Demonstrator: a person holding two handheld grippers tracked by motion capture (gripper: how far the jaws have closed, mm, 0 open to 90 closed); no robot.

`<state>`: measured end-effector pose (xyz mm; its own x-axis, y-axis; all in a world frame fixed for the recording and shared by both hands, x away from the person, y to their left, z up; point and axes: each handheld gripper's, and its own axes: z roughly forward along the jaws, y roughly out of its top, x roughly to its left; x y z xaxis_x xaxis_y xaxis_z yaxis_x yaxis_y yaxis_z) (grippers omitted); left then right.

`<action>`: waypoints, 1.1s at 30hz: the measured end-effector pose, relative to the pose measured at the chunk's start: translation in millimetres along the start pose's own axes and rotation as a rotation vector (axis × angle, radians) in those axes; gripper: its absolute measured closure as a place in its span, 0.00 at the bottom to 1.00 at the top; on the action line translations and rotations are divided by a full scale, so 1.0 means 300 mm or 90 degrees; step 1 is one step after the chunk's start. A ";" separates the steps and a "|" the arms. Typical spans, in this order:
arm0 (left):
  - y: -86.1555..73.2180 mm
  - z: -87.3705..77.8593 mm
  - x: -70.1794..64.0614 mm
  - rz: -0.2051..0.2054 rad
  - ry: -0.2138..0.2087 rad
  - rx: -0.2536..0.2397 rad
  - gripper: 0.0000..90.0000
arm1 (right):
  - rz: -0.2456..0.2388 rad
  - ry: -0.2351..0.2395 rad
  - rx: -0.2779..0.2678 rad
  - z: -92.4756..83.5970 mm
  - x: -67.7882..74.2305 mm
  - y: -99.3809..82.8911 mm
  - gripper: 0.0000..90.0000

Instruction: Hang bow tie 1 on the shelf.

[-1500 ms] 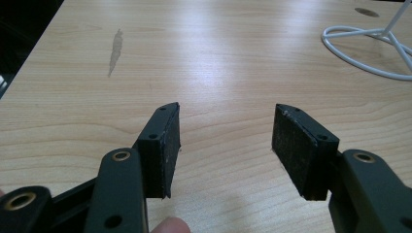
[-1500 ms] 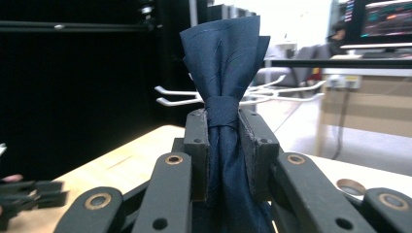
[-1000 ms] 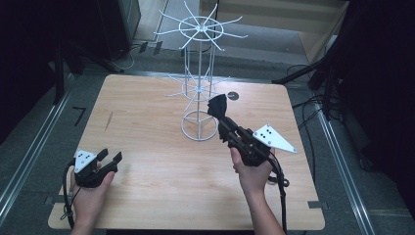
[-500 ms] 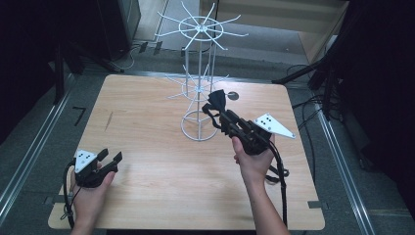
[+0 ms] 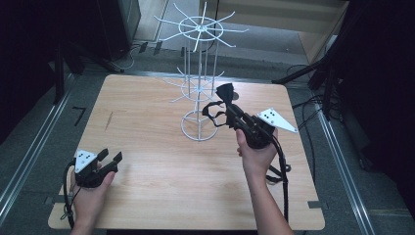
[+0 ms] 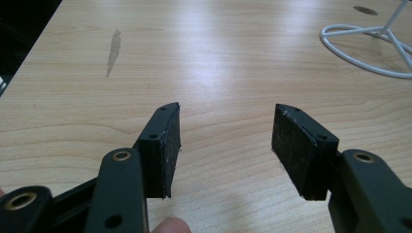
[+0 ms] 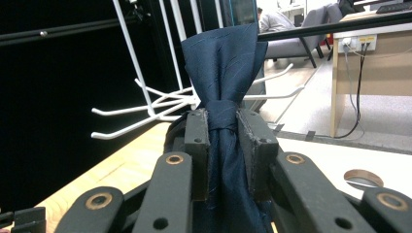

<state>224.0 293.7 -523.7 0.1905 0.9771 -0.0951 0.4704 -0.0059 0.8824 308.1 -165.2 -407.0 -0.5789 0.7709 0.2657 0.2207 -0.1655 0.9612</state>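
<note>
Your right gripper (image 7: 222, 127) clamps the bow tie (image 7: 221, 63), its lower part hidden behind the jaws, while your left gripper (image 6: 224, 141) rests open over the surface (image 6: 209, 68).

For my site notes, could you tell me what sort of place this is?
Probably an office or lab used for recording: a wooden table with a white wire display rack, a desk with wall sockets, and office chairs behind.

One white wire rack (image 5: 199, 93) stands on one wooden counter (image 5: 147, 161); one dark blue bow tie (image 7: 221, 63); two tongs, left (image 5: 110, 157) and right (image 5: 222, 105).
</note>
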 end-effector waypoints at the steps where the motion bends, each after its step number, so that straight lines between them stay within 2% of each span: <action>1: 0.000 0.000 0.000 -0.001 0.000 0.000 0.50 | 0.000 0.000 -0.005 -0.002 -0.004 0.002 0.85; 10: 0.000 0.000 0.000 0.001 0.001 0.000 0.50 | 0.003 -0.019 0.005 0.019 -0.026 -0.005 0.85; 14: 0.000 0.000 -0.001 0.001 0.001 0.002 0.50 | 0.001 -0.010 0.007 0.035 -0.029 -0.013 0.85; 17: 0.000 0.001 -0.001 0.001 0.002 0.000 0.51 | -0.011 -0.009 0.015 0.050 -0.023 -0.013 0.85; 23: 0.000 0.000 0.000 0.001 0.000 0.000 0.51 | -0.003 -0.033 0.026 0.077 -0.035 -0.019 0.77; 25: 0.000 0.000 0.000 0.001 0.000 0.000 0.51 | -0.013 -0.050 0.027 0.078 -0.036 -0.021 0.75; 33: 0.000 0.000 -0.002 0.001 0.003 0.000 0.50 | -0.035 -0.061 0.032 0.071 -0.036 -0.029 0.67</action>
<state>224.0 293.2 -523.8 0.1868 0.9781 -0.0914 0.4701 -0.0073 0.8826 329.2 -159.1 -419.9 -0.5137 0.8340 0.2013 0.2306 -0.0917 0.9687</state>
